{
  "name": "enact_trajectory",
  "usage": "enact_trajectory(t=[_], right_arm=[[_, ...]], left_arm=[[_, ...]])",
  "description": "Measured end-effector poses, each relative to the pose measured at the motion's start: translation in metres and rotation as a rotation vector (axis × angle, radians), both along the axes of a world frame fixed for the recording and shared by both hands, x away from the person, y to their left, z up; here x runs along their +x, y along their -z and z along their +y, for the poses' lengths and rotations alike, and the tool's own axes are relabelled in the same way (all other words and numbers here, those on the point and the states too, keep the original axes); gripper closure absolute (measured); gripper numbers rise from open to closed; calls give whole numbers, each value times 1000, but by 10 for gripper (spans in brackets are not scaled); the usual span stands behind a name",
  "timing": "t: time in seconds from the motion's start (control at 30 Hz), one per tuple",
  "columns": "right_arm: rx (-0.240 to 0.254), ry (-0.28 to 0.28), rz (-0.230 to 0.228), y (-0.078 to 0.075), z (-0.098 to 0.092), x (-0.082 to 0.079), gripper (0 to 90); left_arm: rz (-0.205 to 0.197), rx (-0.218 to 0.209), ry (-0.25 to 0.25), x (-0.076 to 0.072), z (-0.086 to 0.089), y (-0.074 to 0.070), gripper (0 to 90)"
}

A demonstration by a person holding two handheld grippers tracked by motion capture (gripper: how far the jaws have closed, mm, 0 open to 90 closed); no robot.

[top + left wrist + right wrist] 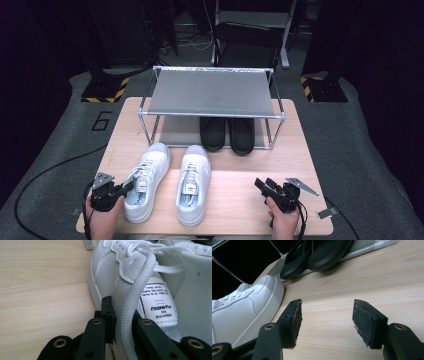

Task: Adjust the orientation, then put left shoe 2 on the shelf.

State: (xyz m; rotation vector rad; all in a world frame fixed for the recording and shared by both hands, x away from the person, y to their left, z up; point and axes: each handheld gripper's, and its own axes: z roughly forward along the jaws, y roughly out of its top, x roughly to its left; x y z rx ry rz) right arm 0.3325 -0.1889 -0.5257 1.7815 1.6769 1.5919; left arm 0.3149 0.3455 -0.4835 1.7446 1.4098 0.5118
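Bare tabletop [240,192] is lying open around the right gripper [327,322], its jaws gaping empty. Left gripper [120,189] is pinching the left white sneaker [146,182] by its collar. Black shoes [227,134] are sitting in the rack [212,114].

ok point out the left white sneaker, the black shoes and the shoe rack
left white sneaker [152,165], high view, on its laced upper
black shoes [213,134], high view, on the left shoe's toe, under the rack
shoe rack [210,92], high view, on its grey top shelf
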Motion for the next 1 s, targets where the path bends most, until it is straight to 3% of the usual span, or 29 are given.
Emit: enact_trajectory(t=[0.17,0.37,0.63,0.87,1.0], right_arm=[[14,11,6,-1,-2,-3,404],[13,14,1,-1,-3,-4,404],[13,17,15,2,-4,0,403],[15,18,13,3,-7,-3,402],[48,40,3,2,-12,-5,401]], left_arm=[[-42,-3,4,-5,0,-6,825],[-96,-60,-23,-6,3,-10,824],[-154,-81,-36,-7,6,-17,824],[-244,-94,-52,-12,2,-25,823],[-288,-106,-53,-16,1,-33,823]])
